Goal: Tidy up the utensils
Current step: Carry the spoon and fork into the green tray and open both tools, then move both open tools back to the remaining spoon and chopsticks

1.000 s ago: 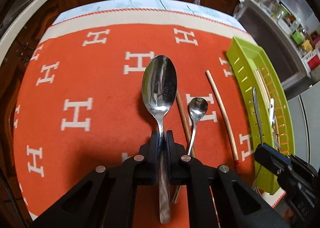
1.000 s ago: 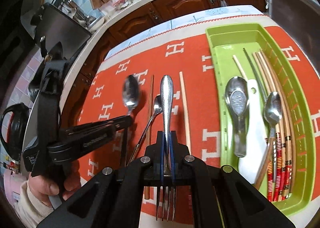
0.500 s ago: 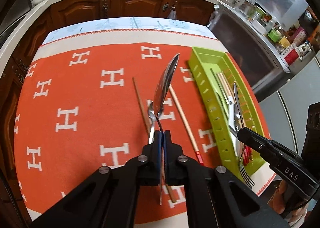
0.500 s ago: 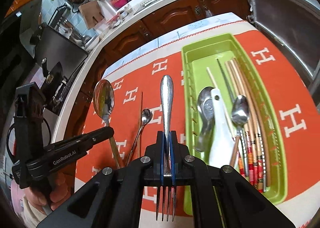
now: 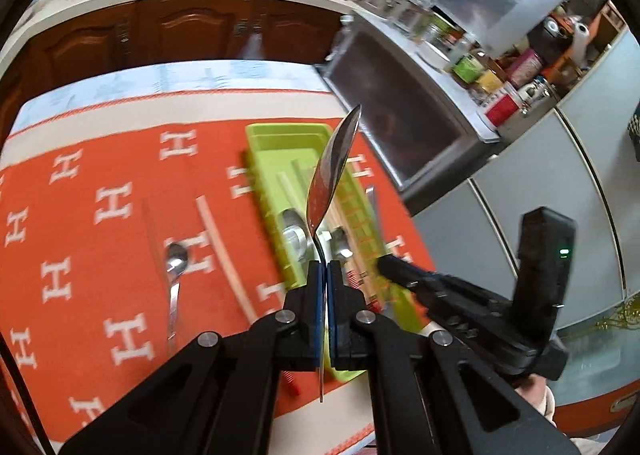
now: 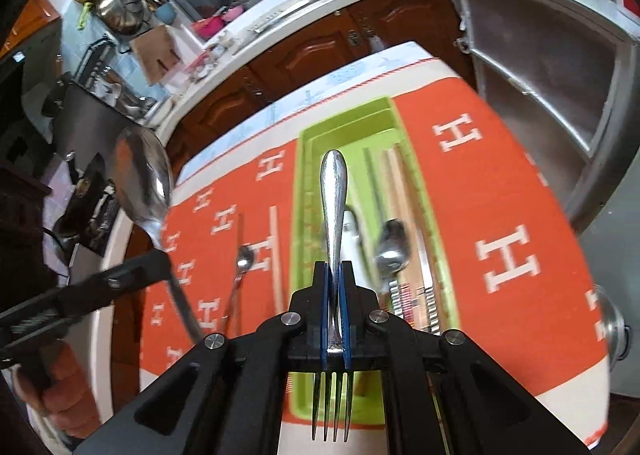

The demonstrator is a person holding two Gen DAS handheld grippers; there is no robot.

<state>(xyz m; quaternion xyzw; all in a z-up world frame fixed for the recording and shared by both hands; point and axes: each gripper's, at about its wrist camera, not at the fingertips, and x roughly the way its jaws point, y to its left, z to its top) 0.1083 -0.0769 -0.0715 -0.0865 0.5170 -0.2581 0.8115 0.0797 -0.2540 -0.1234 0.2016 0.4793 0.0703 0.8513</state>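
Note:
My left gripper (image 5: 327, 267) is shut on a large steel spoon (image 5: 331, 175), held edge-on in the air above the green utensil tray (image 5: 272, 143). In the right wrist view the same spoon (image 6: 142, 183) hangs at the left in that gripper (image 6: 160, 255). My right gripper (image 6: 335, 269) is shut on a steel fork (image 6: 334, 195), handle pointing forward, tines toward the camera, over the tray (image 6: 304, 191). The tray holds spoons, a white ladle and chopsticks. A small spoon (image 5: 176, 259) and a chopstick (image 5: 224, 251) lie on the orange cloth (image 5: 100, 215).
The cloth (image 6: 500, 195) covers a table that stands before wooden kitchen cabinets (image 5: 180, 31). A steel appliance (image 6: 552, 67) stands close to the table's right side. A second, darker chopstick (image 6: 240, 251) lies left of the pale one. A hand (image 6: 60, 387) grips the left tool.
Both grippers rose and moved right toward the tray, carrying spoon and fork. The large spoon left the cloth and rolled edge-on. The tray now lies under both utensils.

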